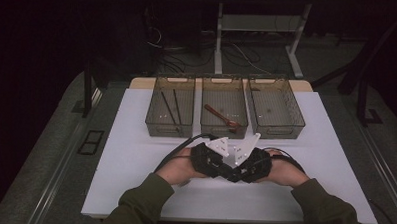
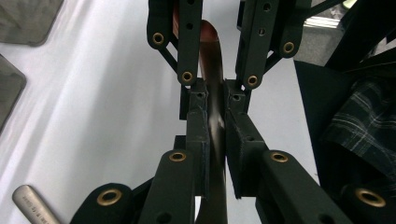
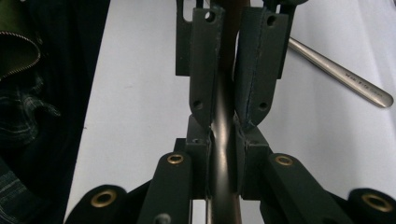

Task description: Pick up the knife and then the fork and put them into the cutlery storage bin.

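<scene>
Near the front middle of the white desk (image 1: 135, 155), the left hand-held gripper (image 1: 216, 161) and the right hand-held gripper (image 1: 238, 167) meet nose to nose, and both are clamped on the same dark brown spoon (image 2: 215, 116), its slim handle pinched between each pair of pads. In the right gripper view a metal utensil handle (image 3: 341, 72) lies on the desk just beside the jaws, to their right. At the far side stand three clear bins in a row: the left bin (image 1: 169, 107) holds dark chopsticks (image 1: 170, 107), the middle bin (image 1: 224, 108) holds another brown spoon (image 1: 221, 116), and the right bin (image 1: 276, 107) stands beside them.
</scene>
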{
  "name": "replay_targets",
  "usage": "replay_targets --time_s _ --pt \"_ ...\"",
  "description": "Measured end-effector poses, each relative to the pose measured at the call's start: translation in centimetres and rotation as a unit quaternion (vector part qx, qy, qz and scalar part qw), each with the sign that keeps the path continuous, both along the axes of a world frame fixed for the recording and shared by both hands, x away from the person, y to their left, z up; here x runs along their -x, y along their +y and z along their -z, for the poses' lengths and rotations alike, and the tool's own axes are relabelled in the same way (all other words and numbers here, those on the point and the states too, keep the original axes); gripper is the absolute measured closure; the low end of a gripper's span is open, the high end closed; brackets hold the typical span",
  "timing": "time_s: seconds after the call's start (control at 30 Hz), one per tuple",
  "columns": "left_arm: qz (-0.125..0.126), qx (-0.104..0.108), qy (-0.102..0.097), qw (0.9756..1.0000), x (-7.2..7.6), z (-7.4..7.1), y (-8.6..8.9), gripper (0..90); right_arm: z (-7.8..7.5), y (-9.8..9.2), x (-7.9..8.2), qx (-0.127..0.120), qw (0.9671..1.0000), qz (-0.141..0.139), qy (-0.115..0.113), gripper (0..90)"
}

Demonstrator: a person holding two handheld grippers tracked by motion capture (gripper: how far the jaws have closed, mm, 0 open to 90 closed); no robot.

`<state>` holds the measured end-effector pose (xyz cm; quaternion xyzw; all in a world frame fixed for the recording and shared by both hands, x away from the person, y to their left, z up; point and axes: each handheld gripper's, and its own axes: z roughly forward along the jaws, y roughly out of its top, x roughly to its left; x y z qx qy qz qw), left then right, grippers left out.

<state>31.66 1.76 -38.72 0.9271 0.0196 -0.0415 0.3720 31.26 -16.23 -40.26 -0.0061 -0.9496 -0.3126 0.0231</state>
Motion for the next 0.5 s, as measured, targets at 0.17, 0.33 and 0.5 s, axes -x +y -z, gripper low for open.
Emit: replay_targets --time_s 0.17,0.33,0.5 --pt "-0.019 0.016 -0.011 0.9996 -0.1 -0.6 0.7 74.1 -0.1 -0.3 -0.4 -0.009 0.9998 0.013 -0.008 77.6" --pt "-0.058 0.050 -0.003 0.9971 -0.1 -1.6 2.7 66.4 0.3 -1.1 -0.7 -0.005 0.9995 0.030 -0.005 77.6" --pt "-0.095 0.087 0.006 0.9917 0.1 -1.8 5.3 59.1 0.2 -2.4 -1.1 -0.007 0.9982 0.060 -0.002 77.6"
